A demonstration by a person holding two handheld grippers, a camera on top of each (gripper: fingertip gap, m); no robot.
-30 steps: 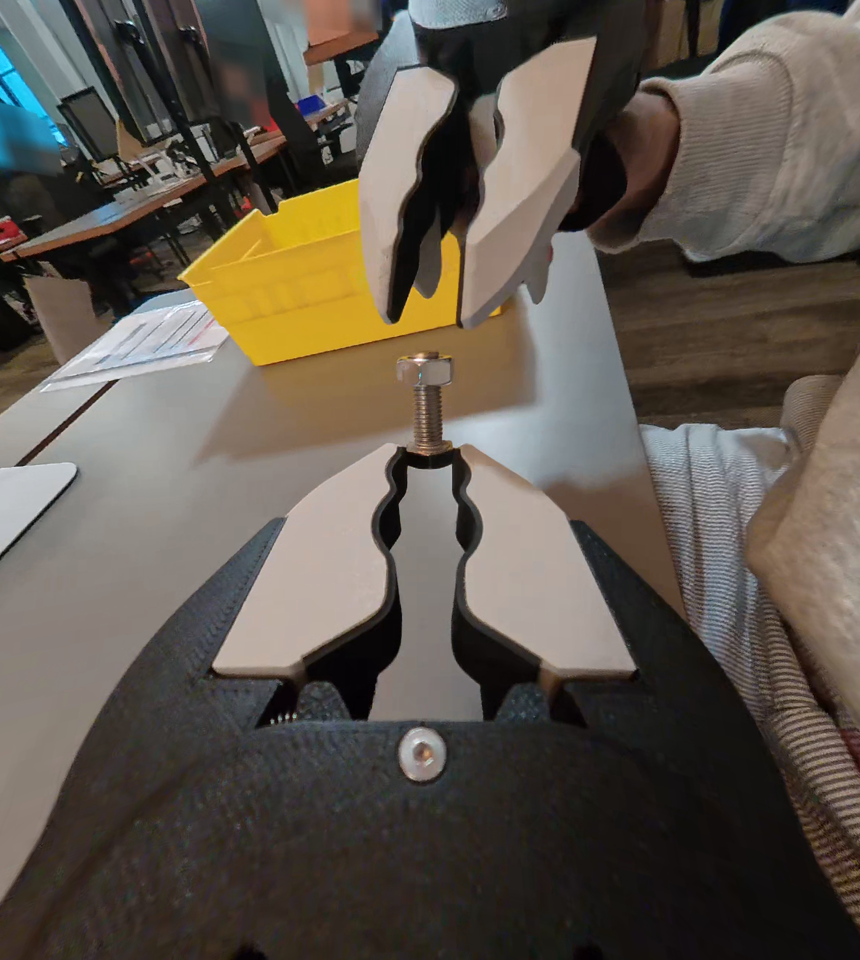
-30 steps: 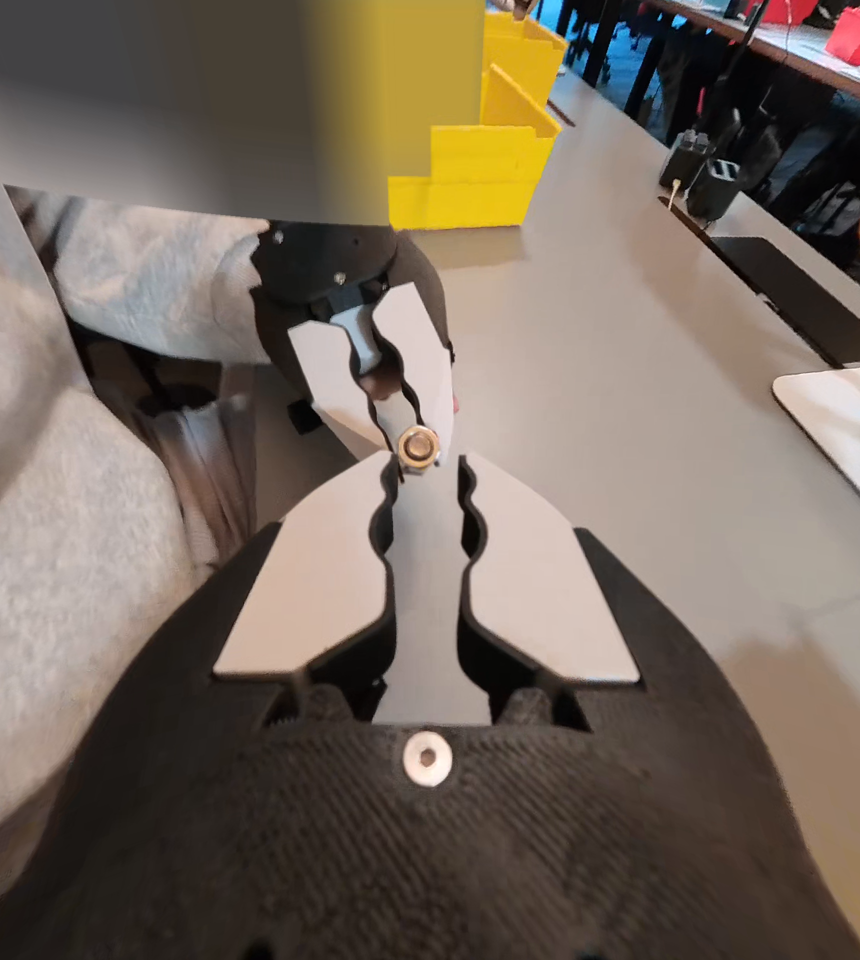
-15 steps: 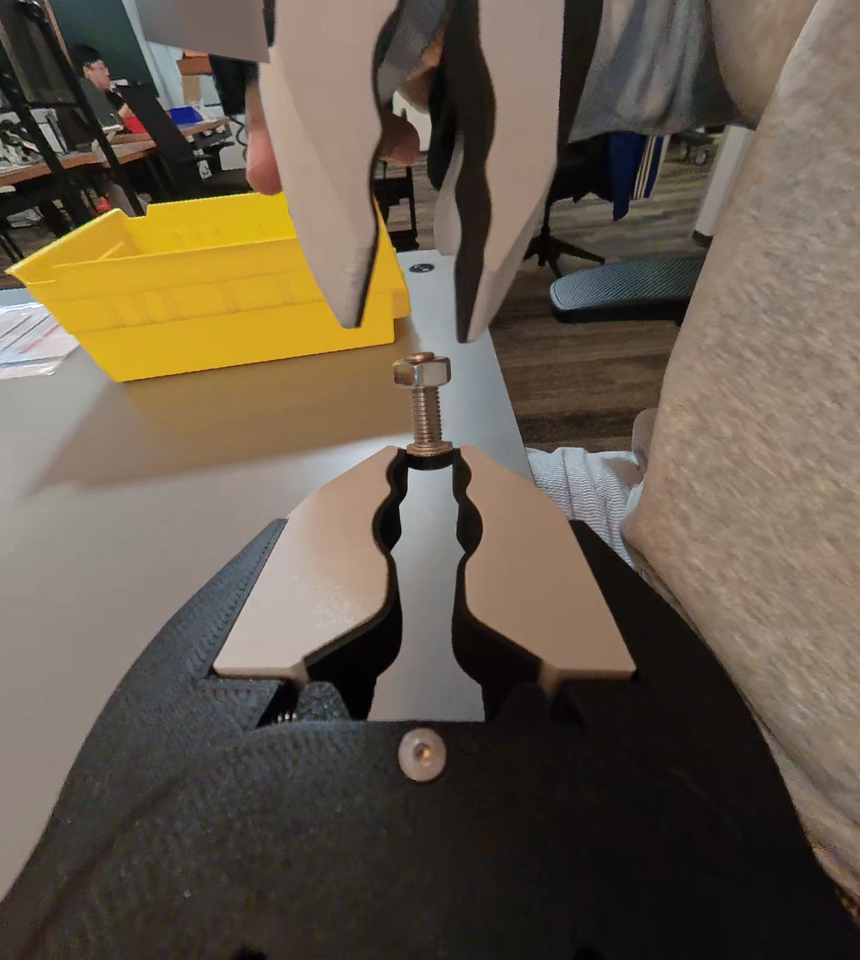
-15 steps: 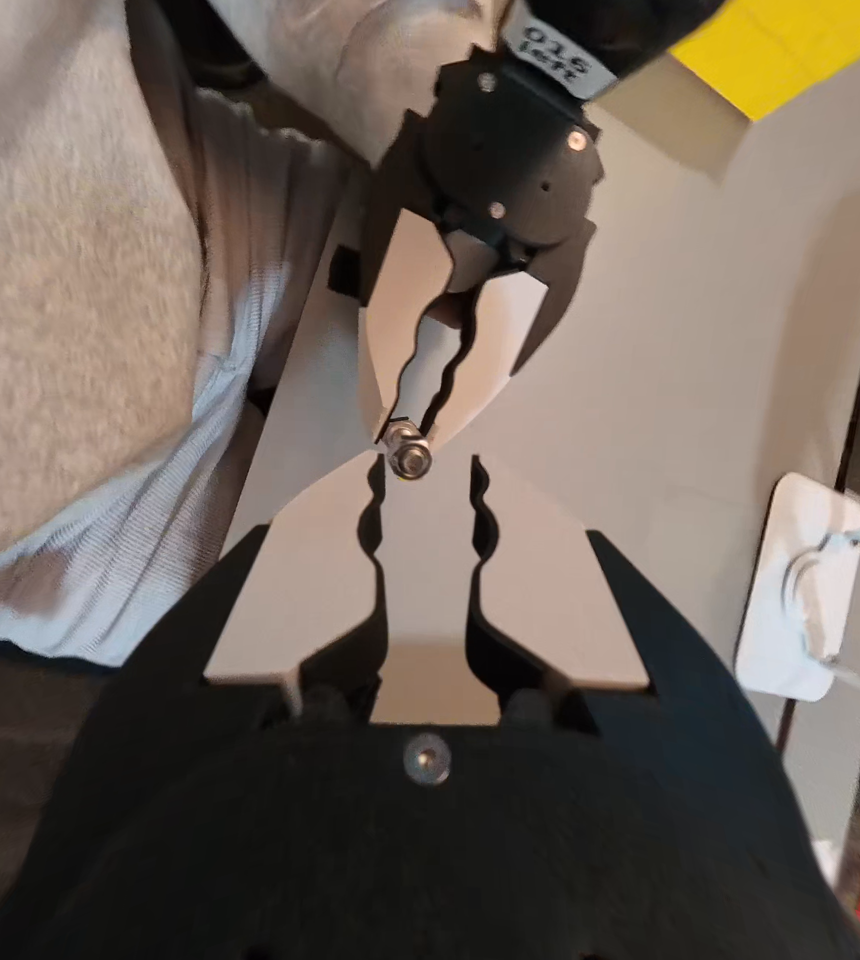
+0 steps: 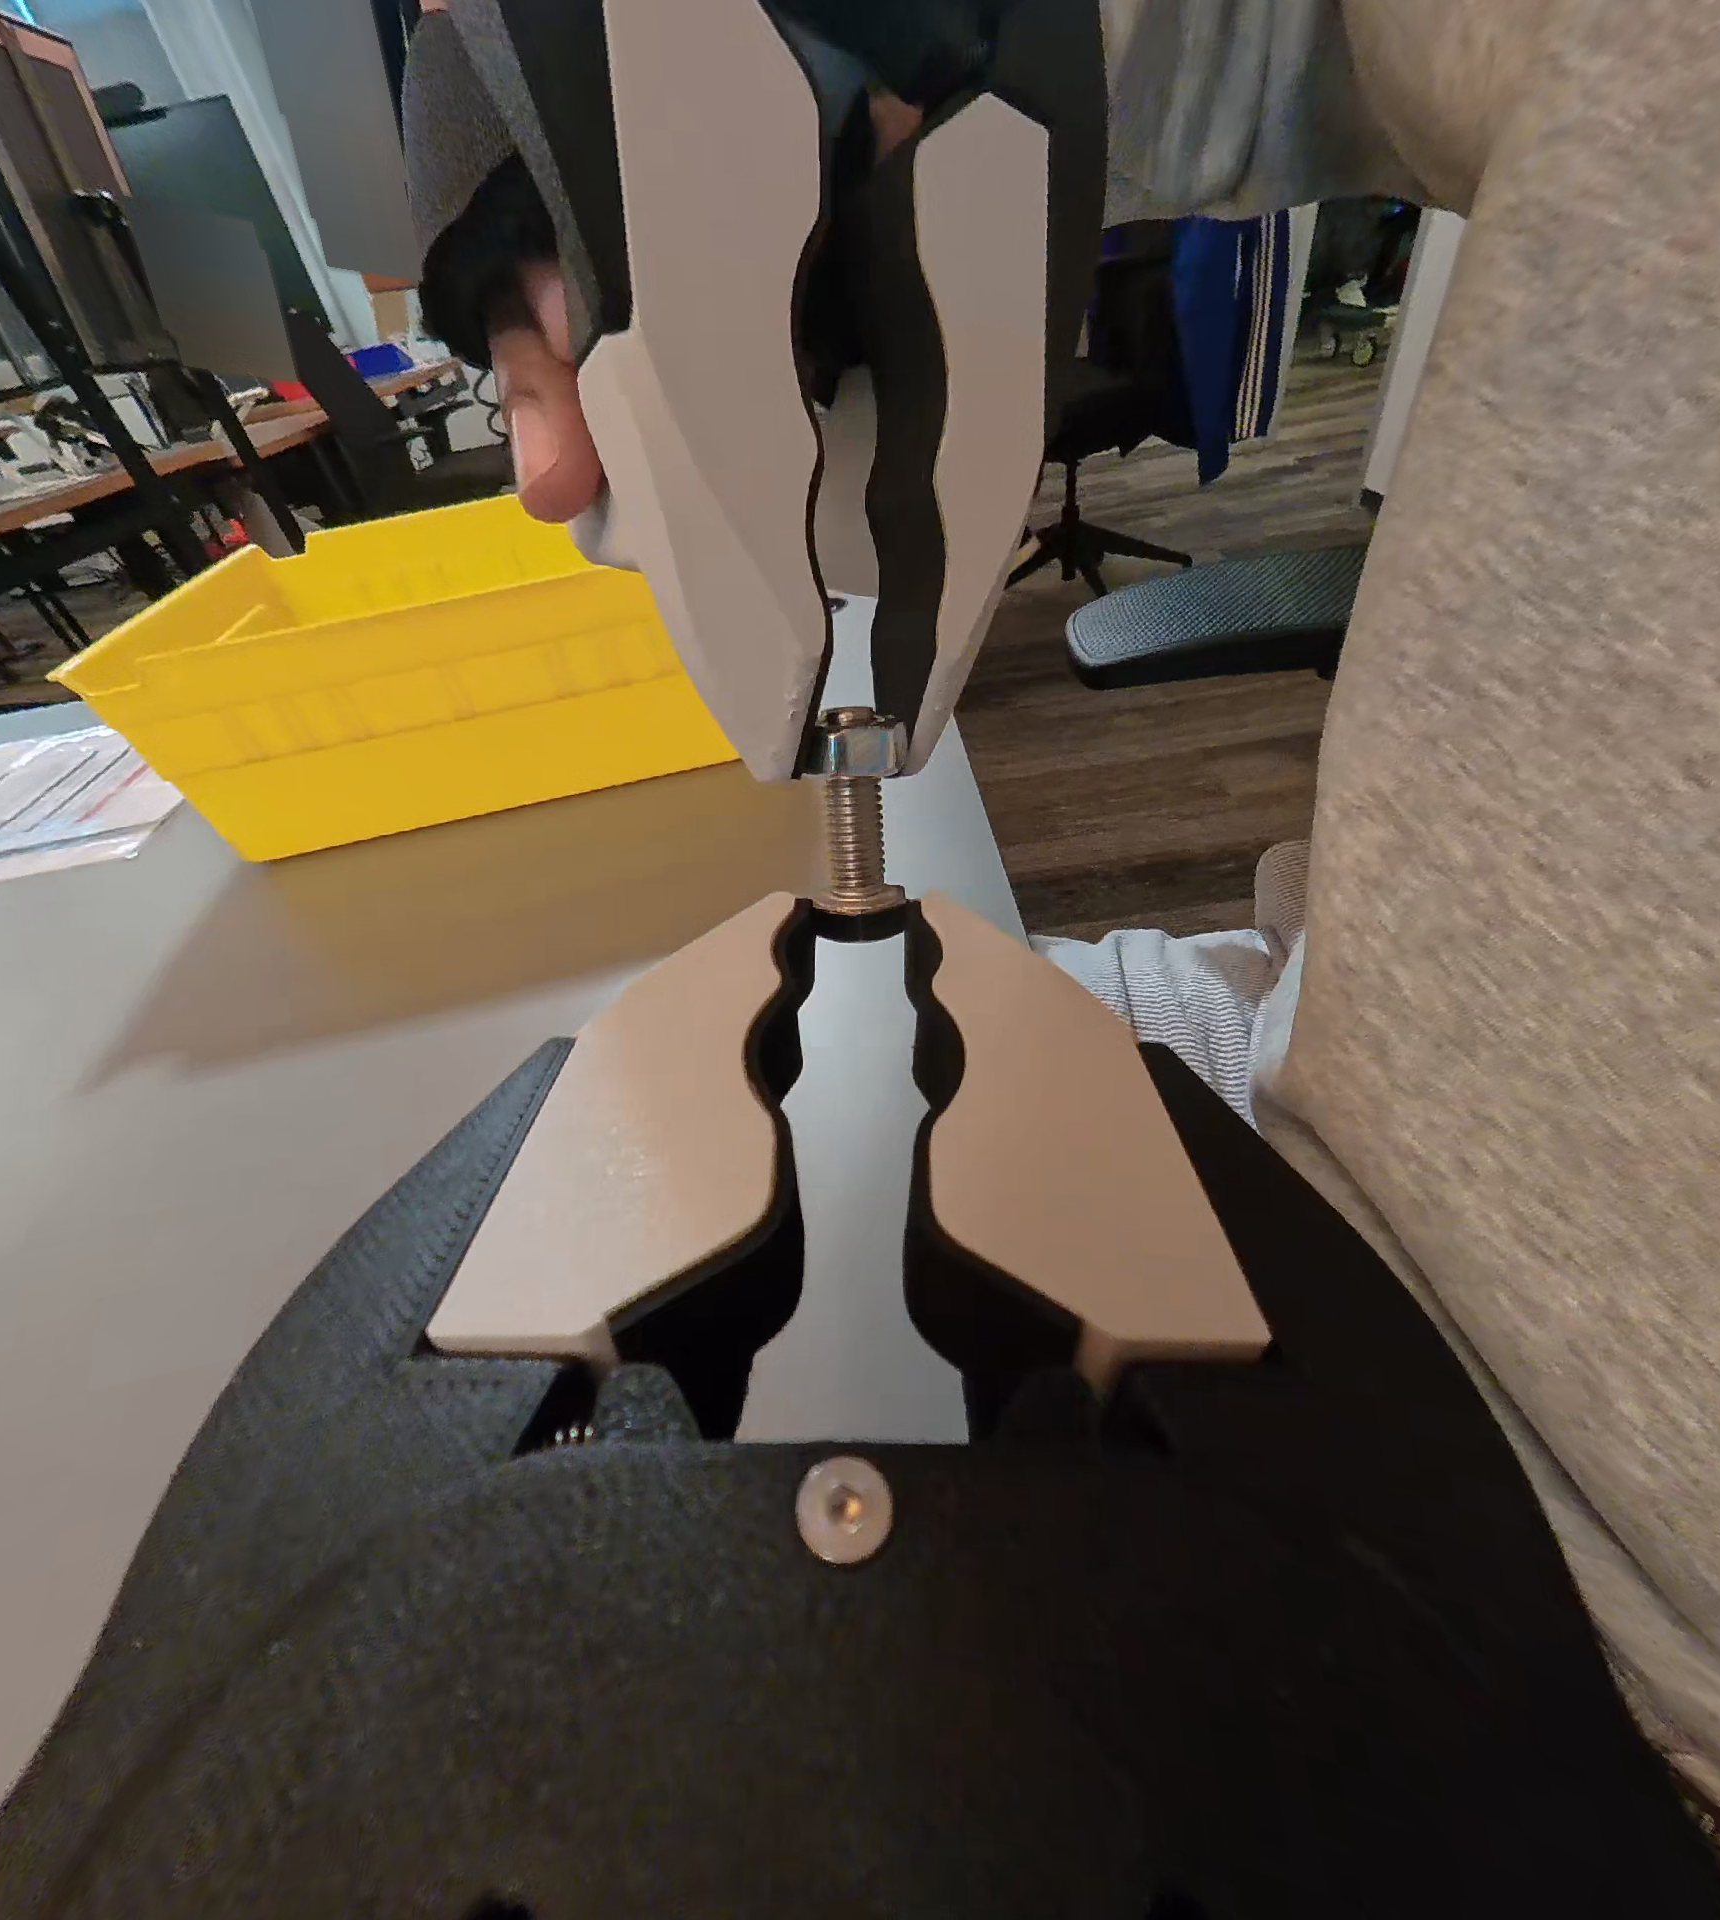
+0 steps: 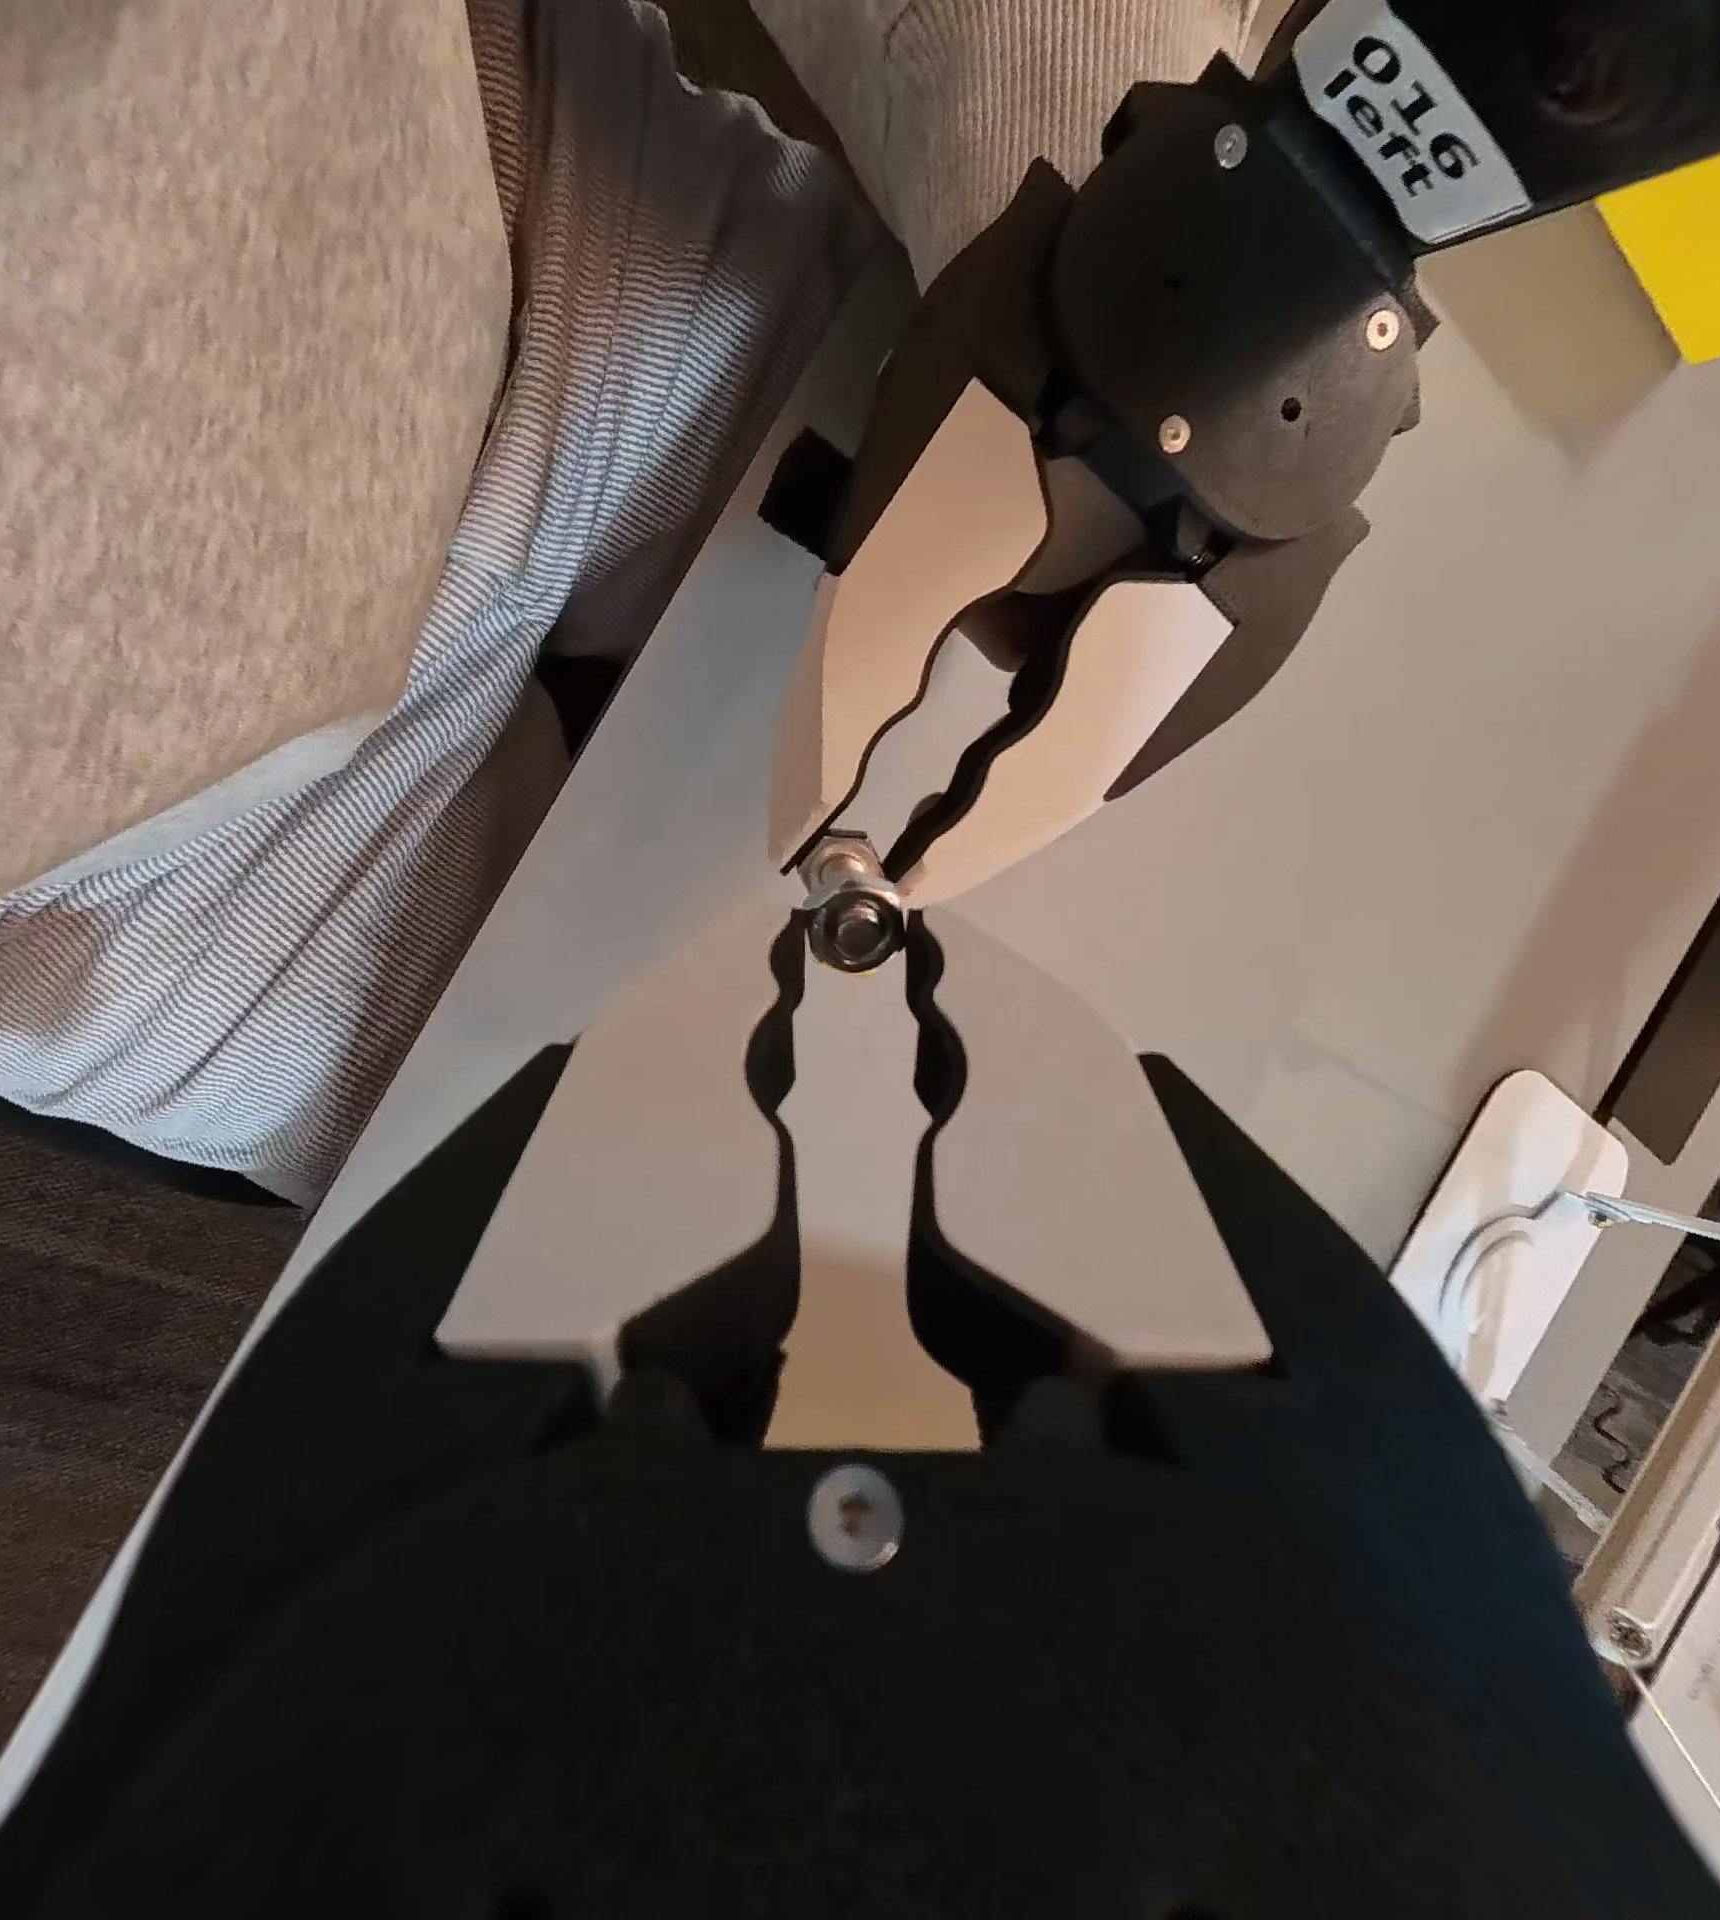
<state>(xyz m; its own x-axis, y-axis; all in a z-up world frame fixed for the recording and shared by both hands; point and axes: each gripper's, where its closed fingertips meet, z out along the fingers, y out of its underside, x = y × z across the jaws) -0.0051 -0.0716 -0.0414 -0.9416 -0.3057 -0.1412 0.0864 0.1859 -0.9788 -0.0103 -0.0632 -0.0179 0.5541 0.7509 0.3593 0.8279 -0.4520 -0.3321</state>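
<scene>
Your left claw (image 5: 854, 914) grips an upright bolt (image 5: 854, 831); your right claw (image 5: 851, 743) clamps its nut (image 5: 854, 746), above the grey surface (image 5: 212, 1039) bearing a yellow bin (image 5: 399, 686).

Grey tabletop (image 5: 212, 1195), wood-plank floor (image 5: 1147, 831), mesh office chair (image 5: 1220, 613), wooden desks (image 5: 108, 488) behind.

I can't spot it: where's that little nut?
In the left wrist view, the nut tops the bolt, pinched by the right tool, right of the yellow bin.

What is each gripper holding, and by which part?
Left gripper clamps the bolt by its lower end; right gripper is closed on the nut at its top.
</scene>
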